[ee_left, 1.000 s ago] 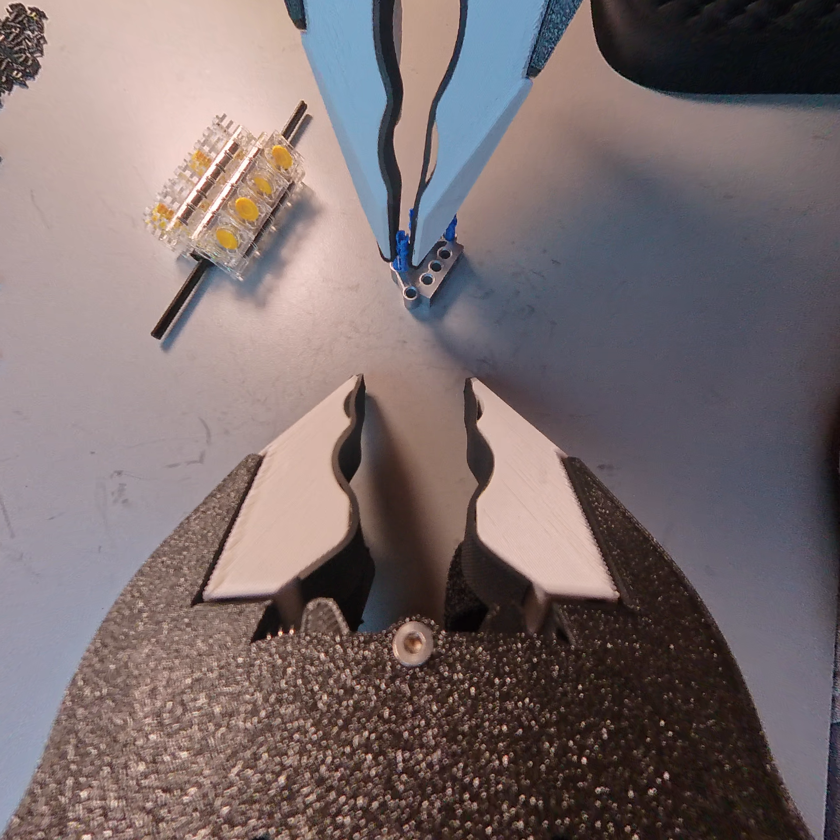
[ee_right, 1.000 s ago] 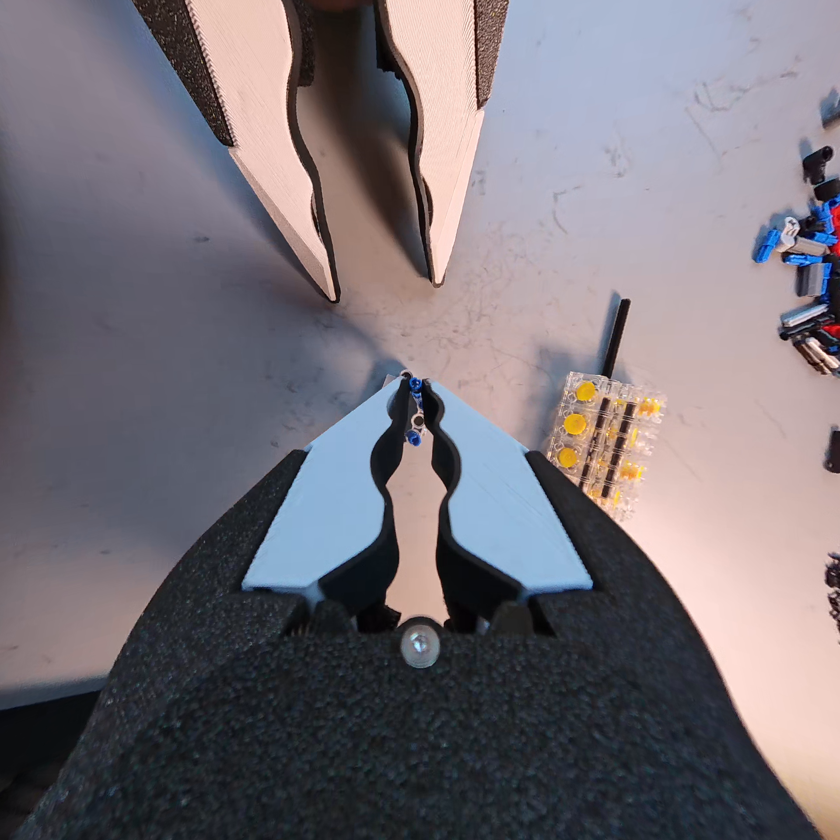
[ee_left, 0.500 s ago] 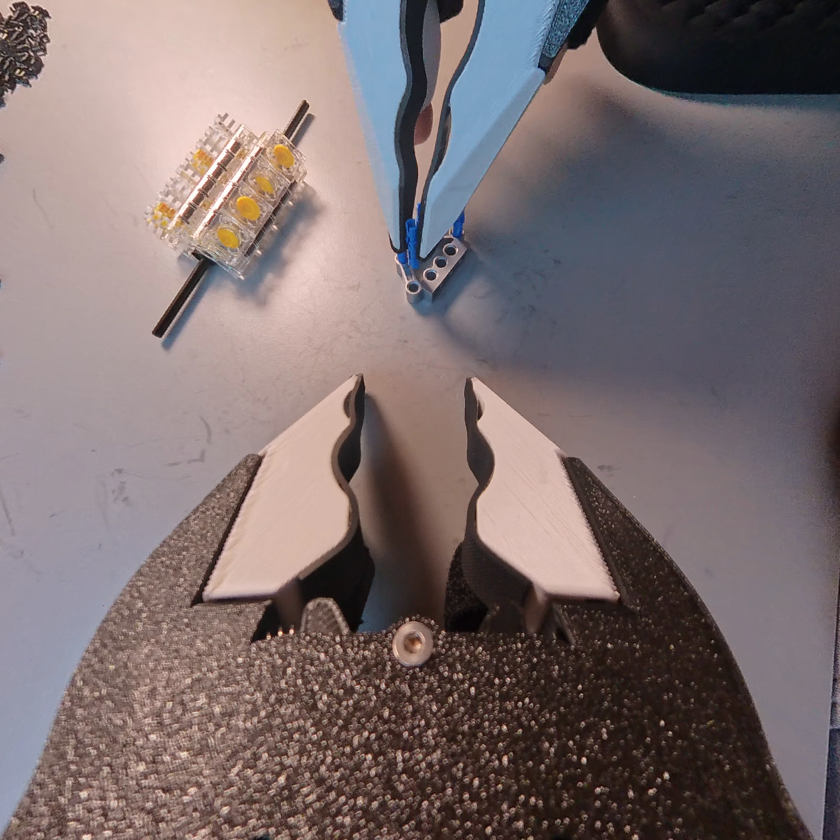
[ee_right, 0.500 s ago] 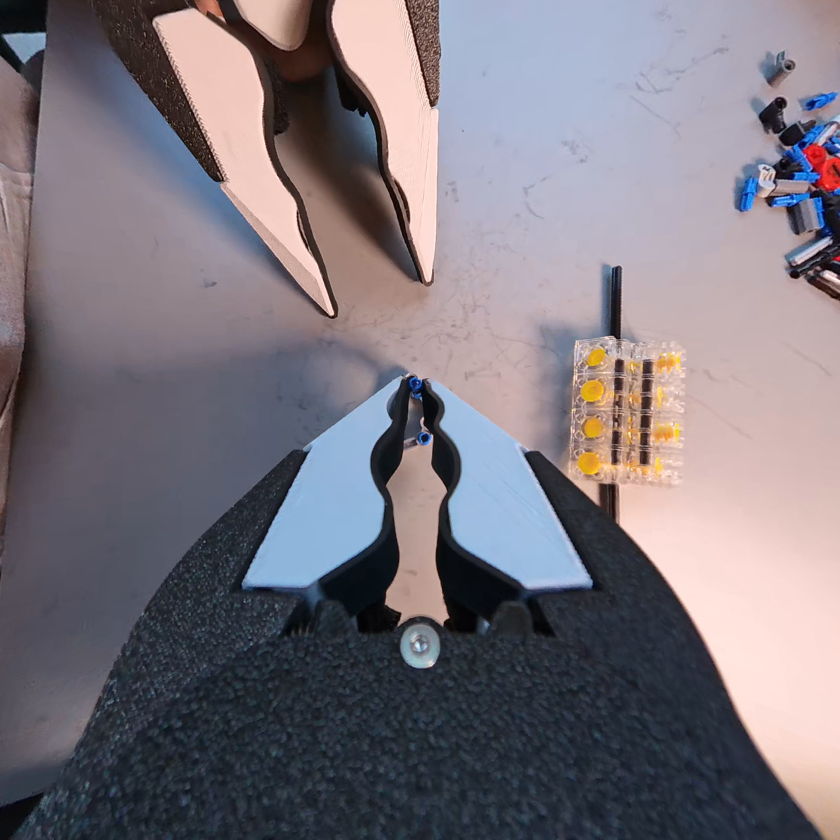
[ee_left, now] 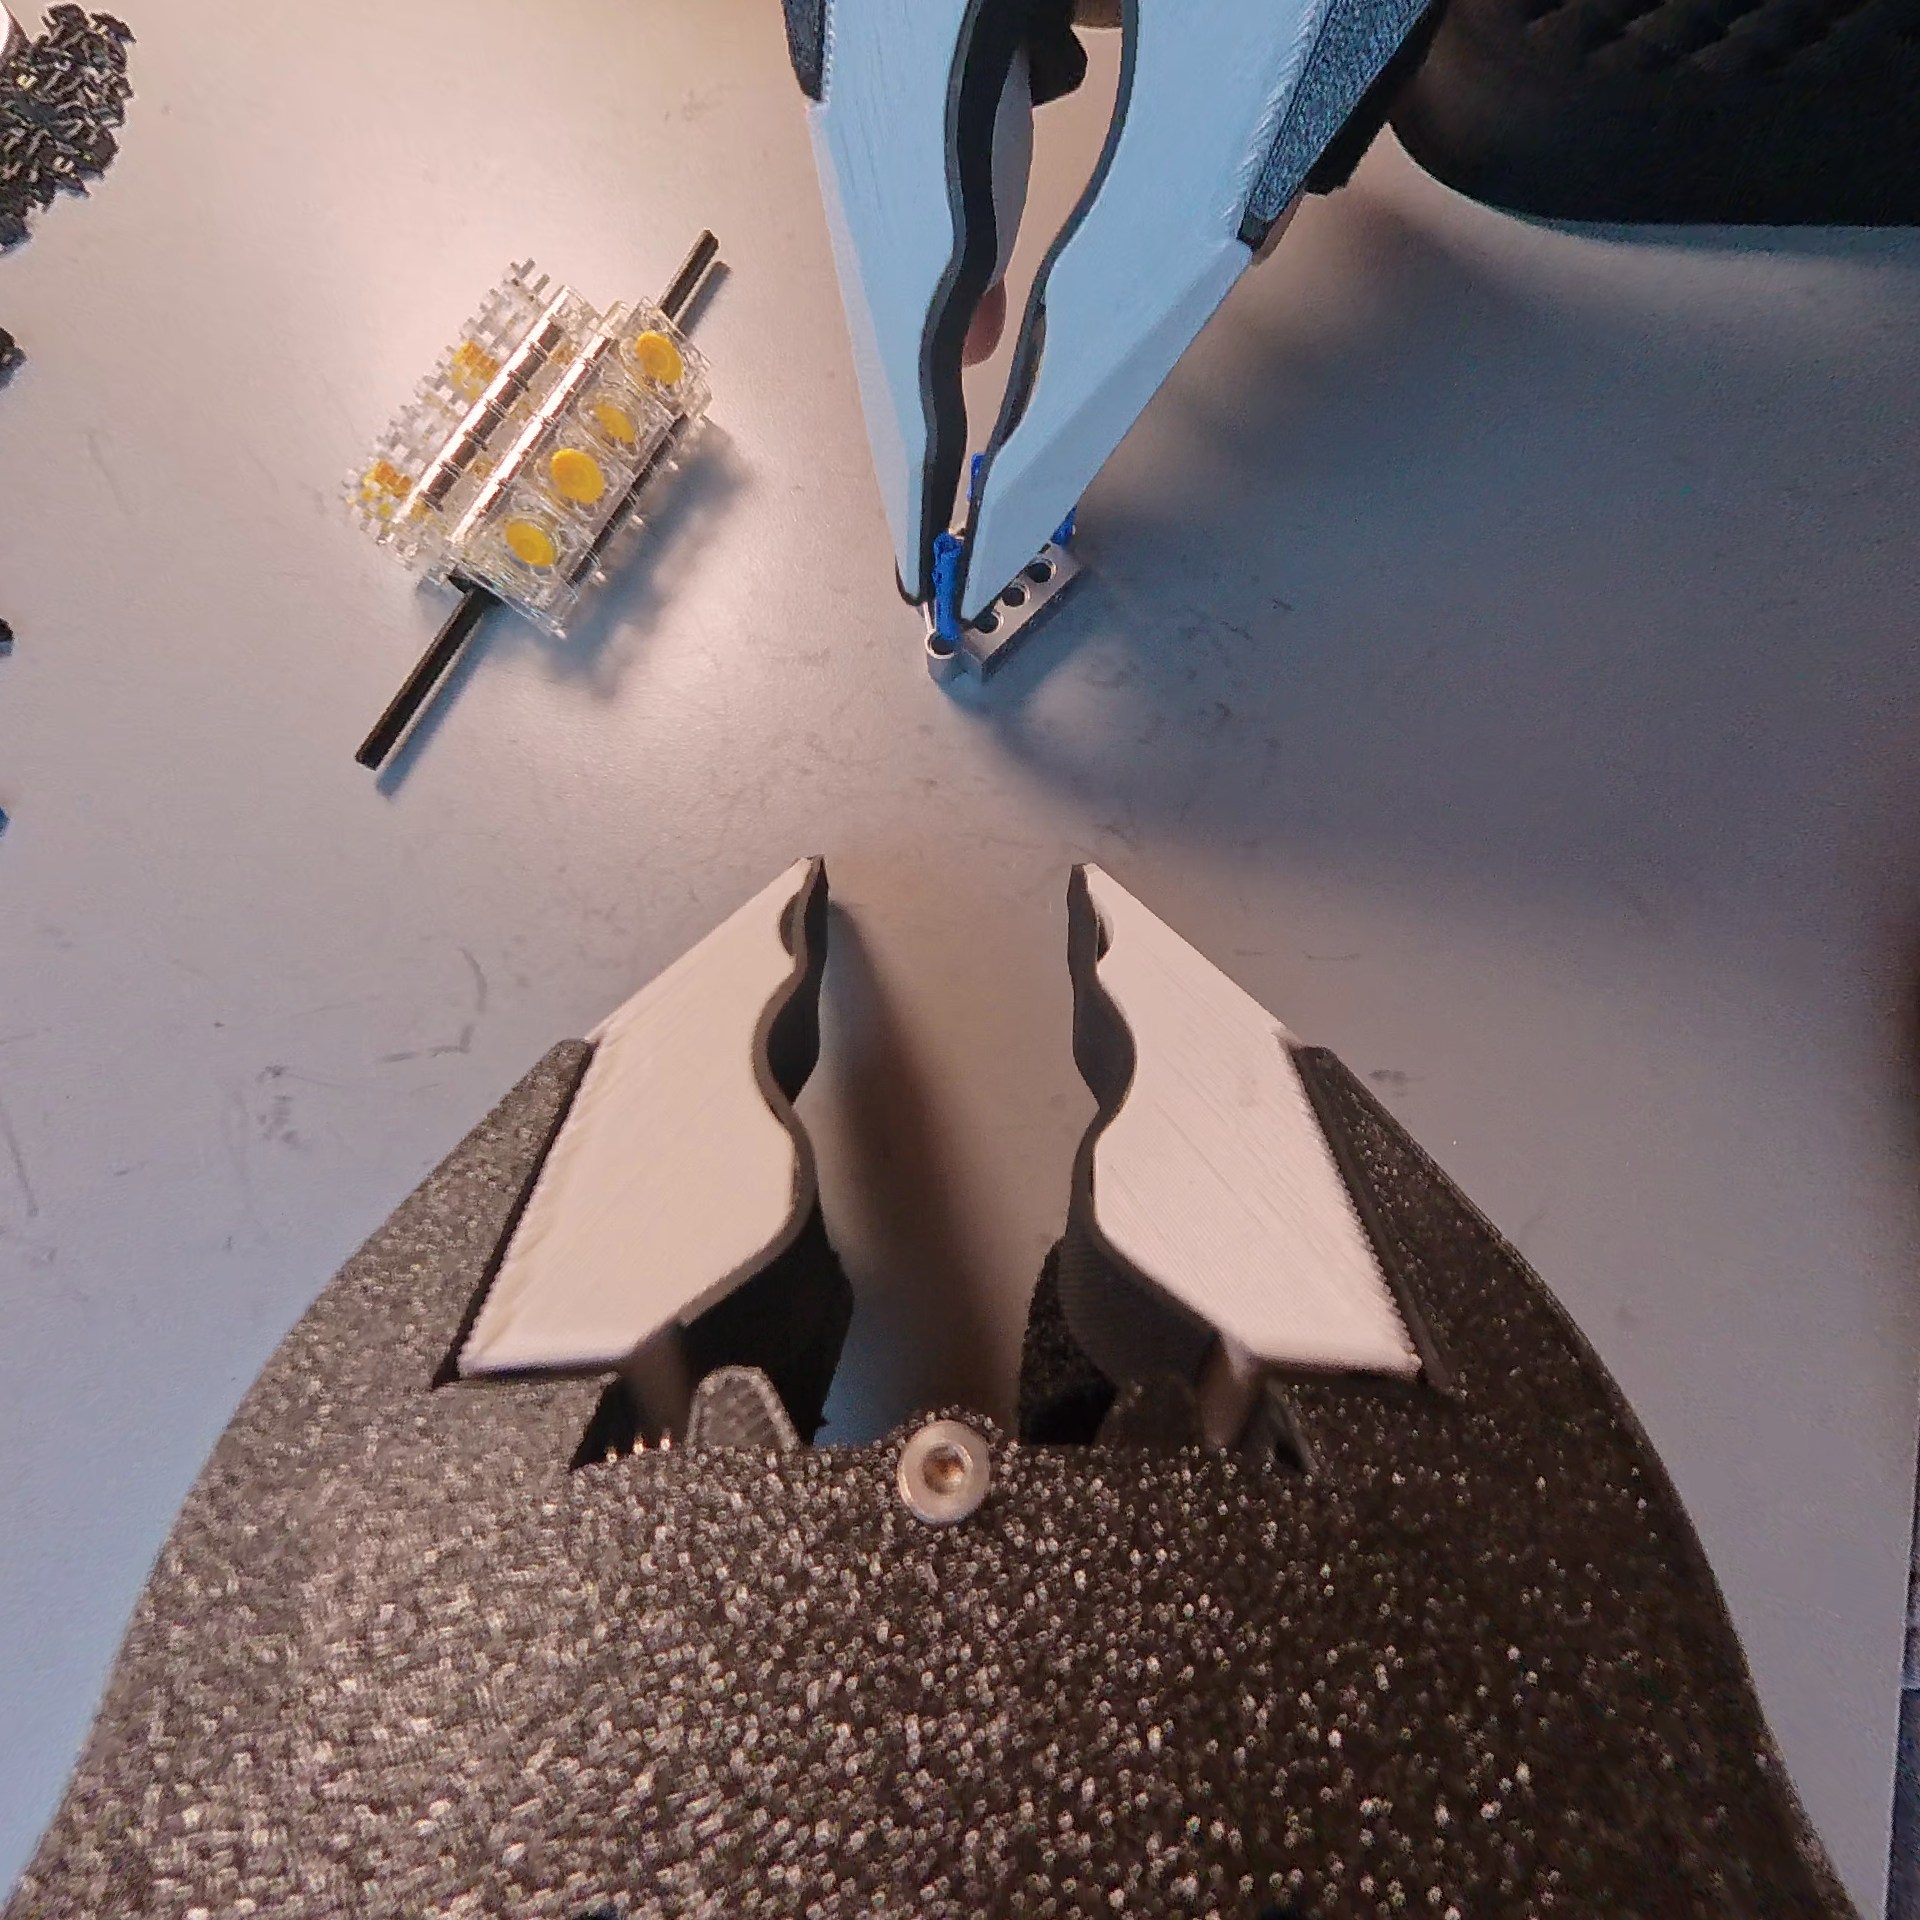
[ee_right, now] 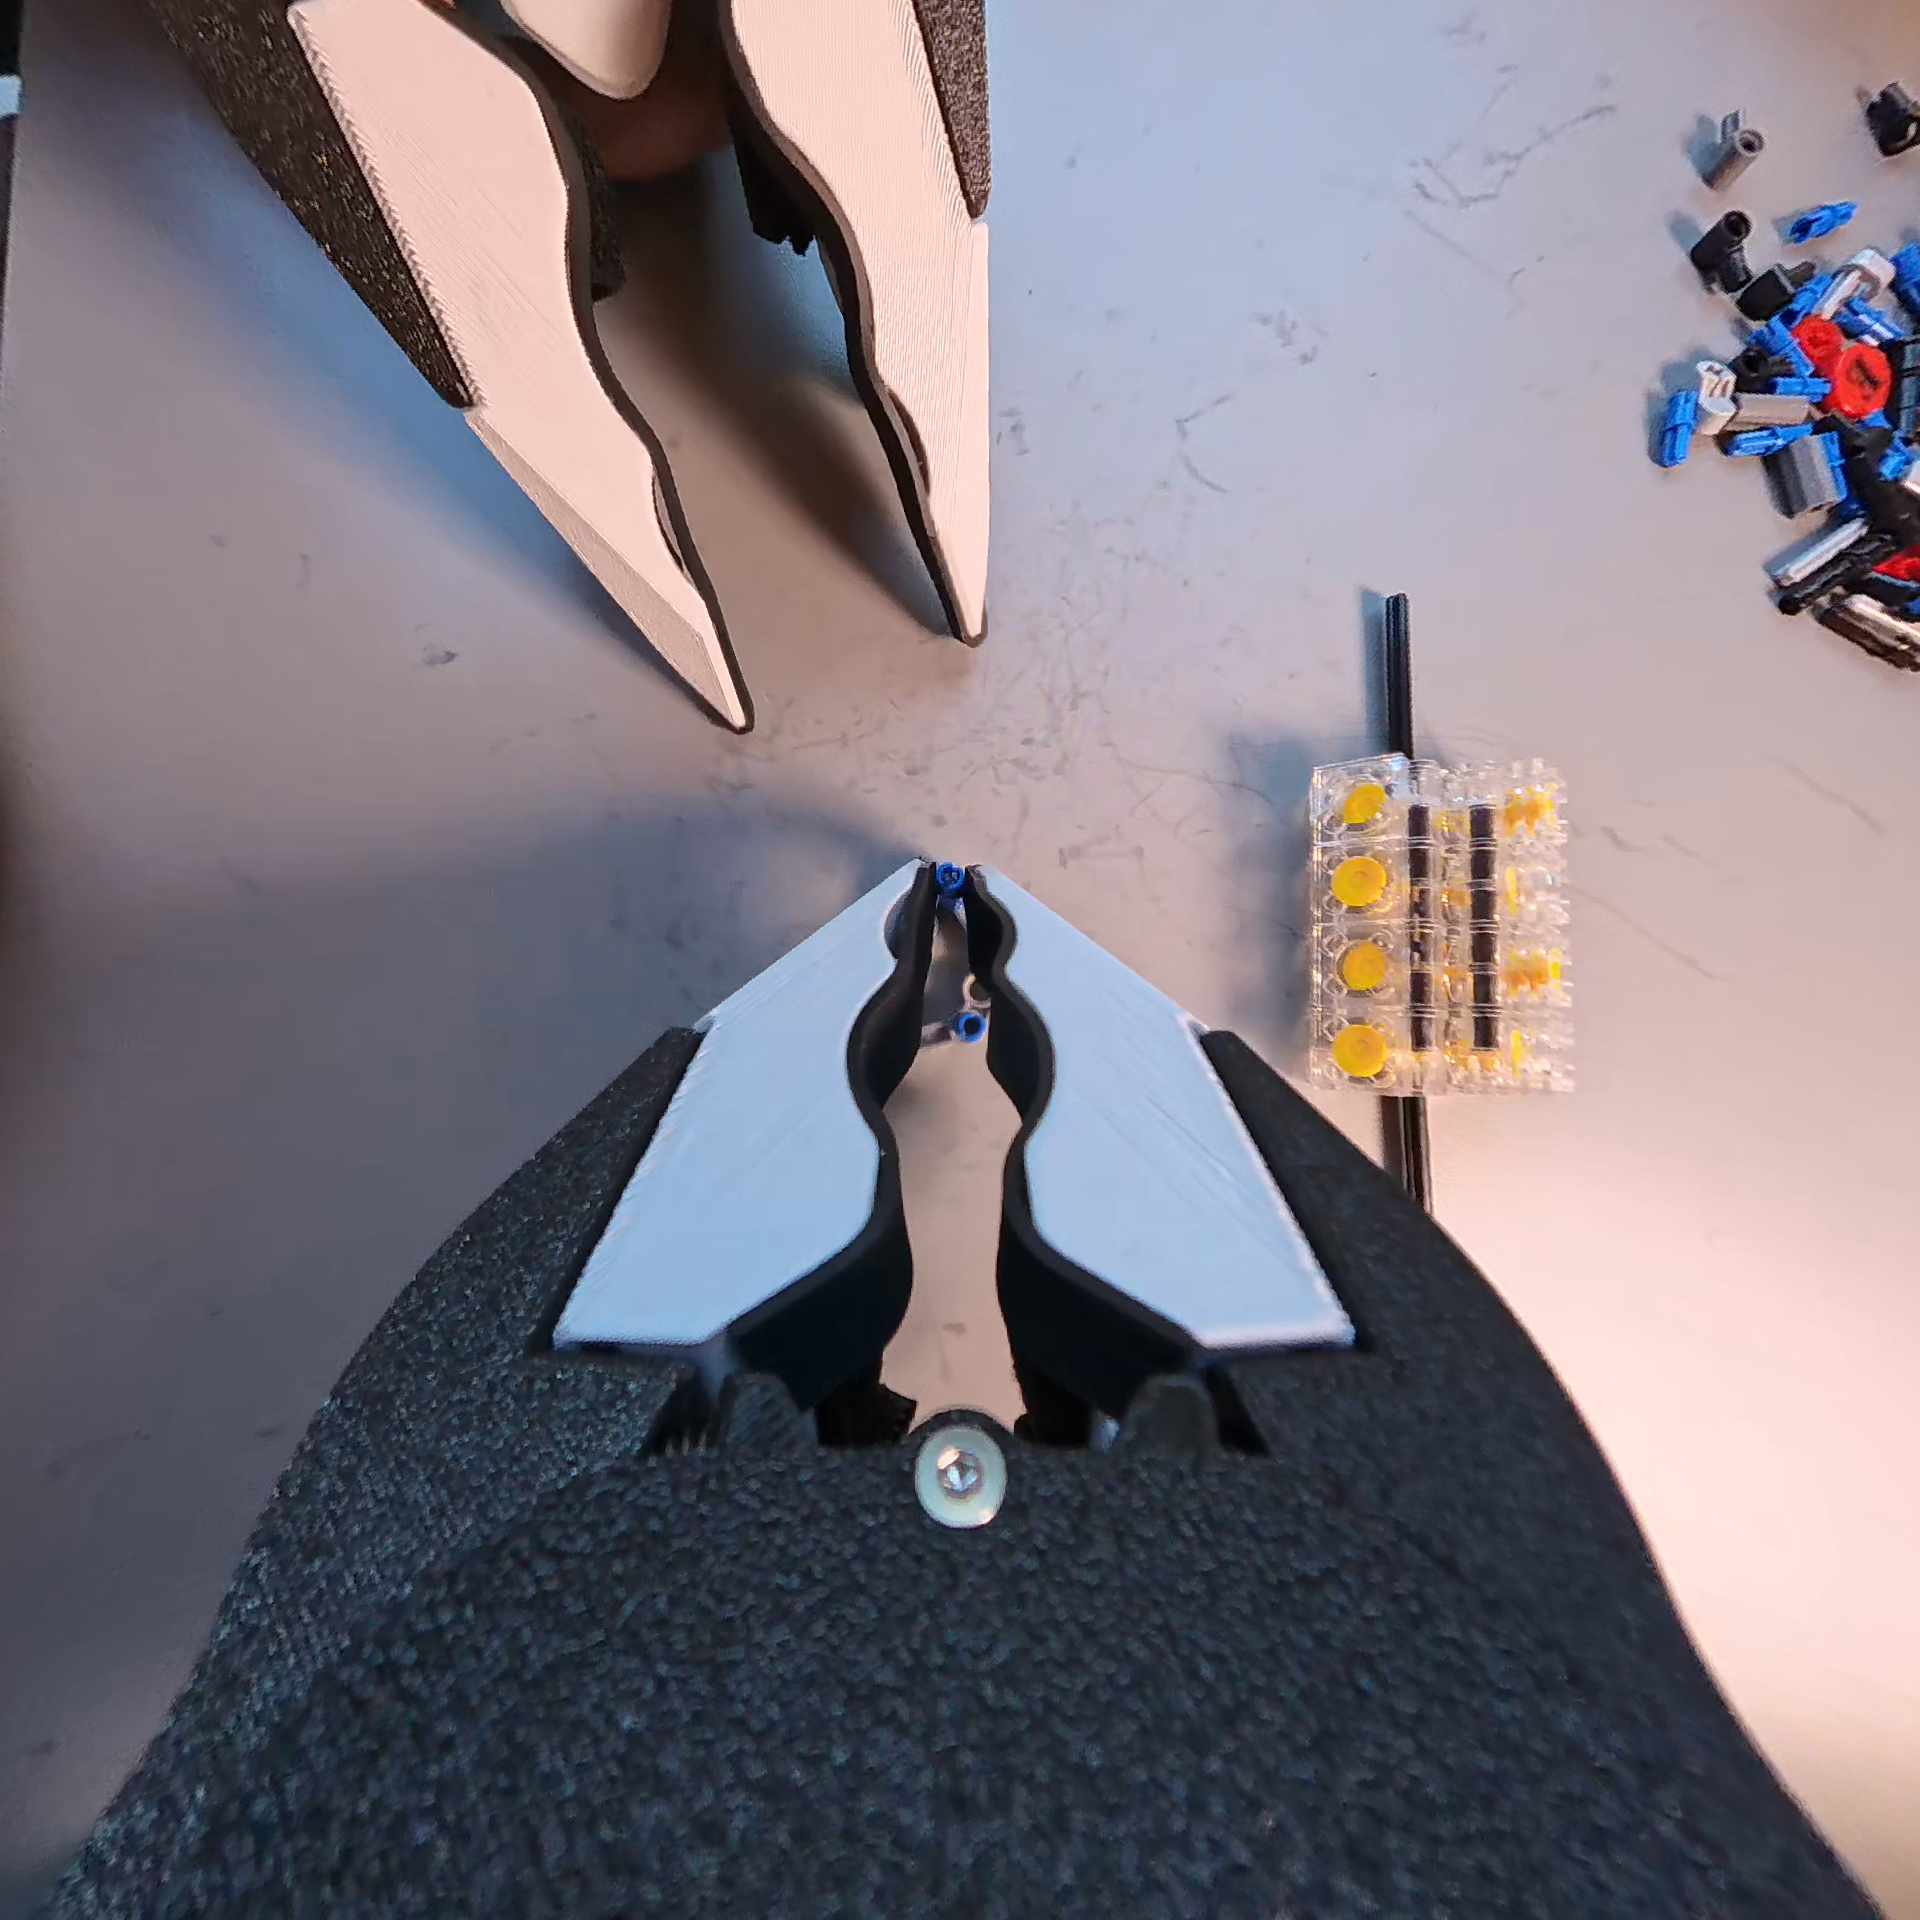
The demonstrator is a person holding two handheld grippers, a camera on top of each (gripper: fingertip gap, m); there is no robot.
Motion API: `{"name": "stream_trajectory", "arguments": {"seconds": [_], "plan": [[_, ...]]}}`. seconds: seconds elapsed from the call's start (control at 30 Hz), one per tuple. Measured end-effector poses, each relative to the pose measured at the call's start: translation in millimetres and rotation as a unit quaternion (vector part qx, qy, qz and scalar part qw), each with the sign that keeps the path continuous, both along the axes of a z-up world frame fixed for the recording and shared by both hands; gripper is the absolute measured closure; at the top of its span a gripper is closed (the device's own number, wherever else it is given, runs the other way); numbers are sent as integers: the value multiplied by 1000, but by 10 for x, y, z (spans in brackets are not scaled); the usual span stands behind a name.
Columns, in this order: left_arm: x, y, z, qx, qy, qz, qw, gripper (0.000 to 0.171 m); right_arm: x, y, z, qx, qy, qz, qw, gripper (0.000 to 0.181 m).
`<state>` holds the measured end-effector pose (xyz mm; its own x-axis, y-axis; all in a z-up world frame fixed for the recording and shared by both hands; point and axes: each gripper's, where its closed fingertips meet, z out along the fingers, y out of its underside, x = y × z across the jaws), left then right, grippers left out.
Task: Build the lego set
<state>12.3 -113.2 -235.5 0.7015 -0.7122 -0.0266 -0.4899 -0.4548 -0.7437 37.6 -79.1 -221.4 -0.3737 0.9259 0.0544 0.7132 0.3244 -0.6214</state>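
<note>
My right gripper (ee_right: 948, 871) is shut on a blue pin (ee_right: 948, 878) that stands in a small grey beam with holes (ee_left: 1013, 613) on the grey table. In the left wrist view the right gripper (ee_left: 940, 597) points down onto that beam, and a second blue pin (ee_left: 1062, 528) stands at the beam's far end. My left gripper (ee_left: 948, 883) is open and empty, a short way in front of the beam; it also shows in the right wrist view (ee_right: 862, 675), facing the right one.
A clear block with yellow studs on a black axle (ee_left: 540, 468) lies left of the beam; it shows to the right in the right wrist view (ee_right: 1439, 925). A pile of small blue, grey, red and black parts (ee_right: 1808, 405) lies at far right. Small black parts (ee_left: 57, 114) sit at top left. There is about 5 cm between the tips of the two grippers.
The right gripper has tilted and shifted slightly while staying shut on the blue pin. The left gripper has stayed open and in place.
</note>
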Motion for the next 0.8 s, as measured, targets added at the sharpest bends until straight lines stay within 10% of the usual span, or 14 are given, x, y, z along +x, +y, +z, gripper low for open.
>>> {"name": "stream_trajectory", "arguments": {"seconds": [0.8], "plan": [[382, 287, 45, 19, -2, -57, 998, 119, 388, 266, 191, 4, 36, -136, 990, 178]]}}
